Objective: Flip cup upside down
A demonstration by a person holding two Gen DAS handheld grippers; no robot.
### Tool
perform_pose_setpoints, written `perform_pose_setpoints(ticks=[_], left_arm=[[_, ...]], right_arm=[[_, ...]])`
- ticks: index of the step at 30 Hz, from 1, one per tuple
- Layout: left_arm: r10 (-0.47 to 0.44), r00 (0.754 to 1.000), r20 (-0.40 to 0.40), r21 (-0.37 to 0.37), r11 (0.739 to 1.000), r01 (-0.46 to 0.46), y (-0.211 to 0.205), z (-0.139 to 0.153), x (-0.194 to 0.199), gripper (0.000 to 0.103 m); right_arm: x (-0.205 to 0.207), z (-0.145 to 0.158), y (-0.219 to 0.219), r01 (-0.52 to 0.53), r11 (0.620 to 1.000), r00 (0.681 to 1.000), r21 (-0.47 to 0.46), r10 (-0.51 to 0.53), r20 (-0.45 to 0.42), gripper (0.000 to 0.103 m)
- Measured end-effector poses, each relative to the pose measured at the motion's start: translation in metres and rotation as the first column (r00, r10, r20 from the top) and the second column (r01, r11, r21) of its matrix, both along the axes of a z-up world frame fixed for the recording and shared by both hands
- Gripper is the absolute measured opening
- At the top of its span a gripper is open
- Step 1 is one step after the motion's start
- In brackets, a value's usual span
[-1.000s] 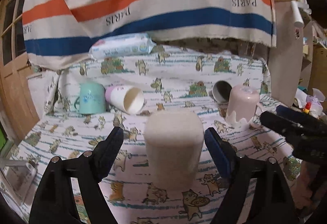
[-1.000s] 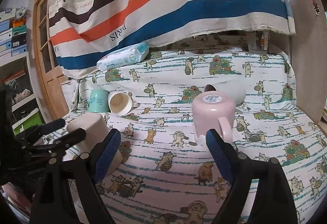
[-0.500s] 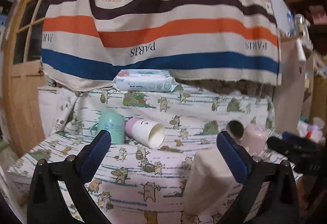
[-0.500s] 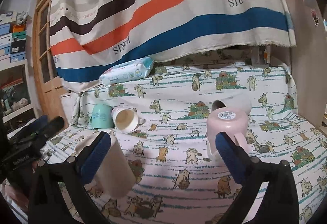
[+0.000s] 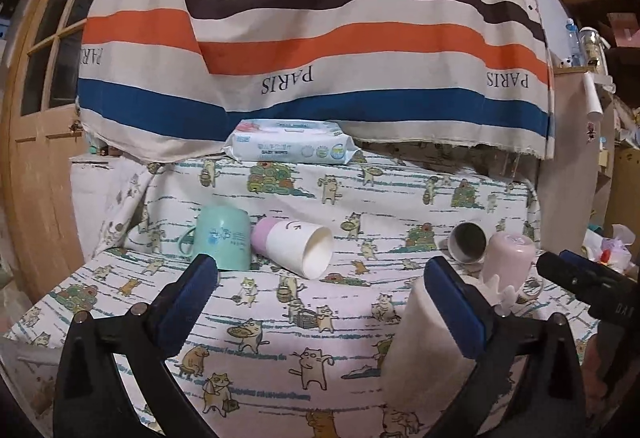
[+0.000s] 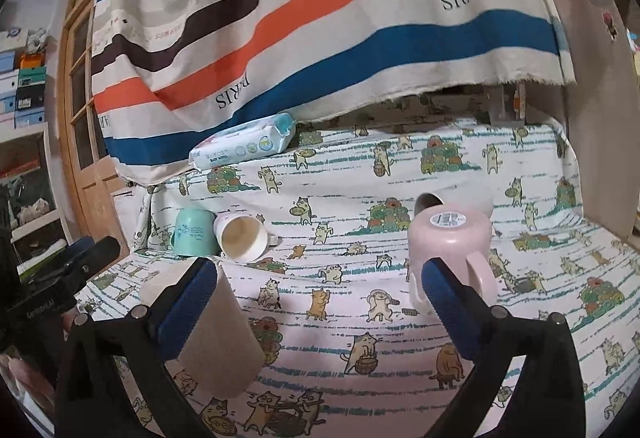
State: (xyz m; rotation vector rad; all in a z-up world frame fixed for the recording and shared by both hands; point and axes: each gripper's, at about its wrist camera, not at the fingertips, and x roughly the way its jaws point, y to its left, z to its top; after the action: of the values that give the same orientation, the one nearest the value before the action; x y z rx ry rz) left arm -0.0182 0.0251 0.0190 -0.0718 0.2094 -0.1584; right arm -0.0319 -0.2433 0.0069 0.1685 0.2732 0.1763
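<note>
Beige plastic cup (image 5: 420,350) upside down on cat-print cloth (image 5: 280,318); left gripper (image 5: 320,302) and right gripper (image 6: 320,302) both gaping wide, holding nothing.

Domestic interior, a lived-in home. Indicators: a cat-print cloth (image 5: 360,198) covering the work surface, a striped blanket (image 5: 312,38) hung behind it, a pack of baby wipes (image 5: 290,147), household cups (image 6: 194,231), a wooden glazed door (image 5: 38,98), and stacked storage boxes (image 6: 20,86).

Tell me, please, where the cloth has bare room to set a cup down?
The widest bare patch of cloth lies between the beige cup and the pink mug. Crowded: the back left, where the teal mug touches the tipped cup.
</note>
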Motion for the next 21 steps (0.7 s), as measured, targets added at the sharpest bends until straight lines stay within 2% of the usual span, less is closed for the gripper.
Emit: perform_pose_setpoints(ticks=[7, 15, 21], left_arm=[[0.001, 1.000, -0.011, 0.043, 0.999, -0.001, -0.008, -0.003, -0.001, 0.103], [0.030, 0.999, -0.038, 0.036, 0.999, -0.028, -0.005, -0.004, 0.005, 0.103], [0.023, 0.998, -0.050, 0.052, 0.998, -0.020, -0.008, -0.006, 0.007, 0.103]], right_arm=[[0.004, -0.002, 0.006, 0.013, 0.999, 1.000, -0.039, -0.014, -0.020, 0.103], [-0.005, 0.001, 0.036, 0.035, 0.980, 0.999, -0.197, -0.030, 0.029, 0.103], [-0.003, 0.001, 0.032, 0.041, 0.983, 0.999, -0.180, -0.038, 0.021, 0.103]])
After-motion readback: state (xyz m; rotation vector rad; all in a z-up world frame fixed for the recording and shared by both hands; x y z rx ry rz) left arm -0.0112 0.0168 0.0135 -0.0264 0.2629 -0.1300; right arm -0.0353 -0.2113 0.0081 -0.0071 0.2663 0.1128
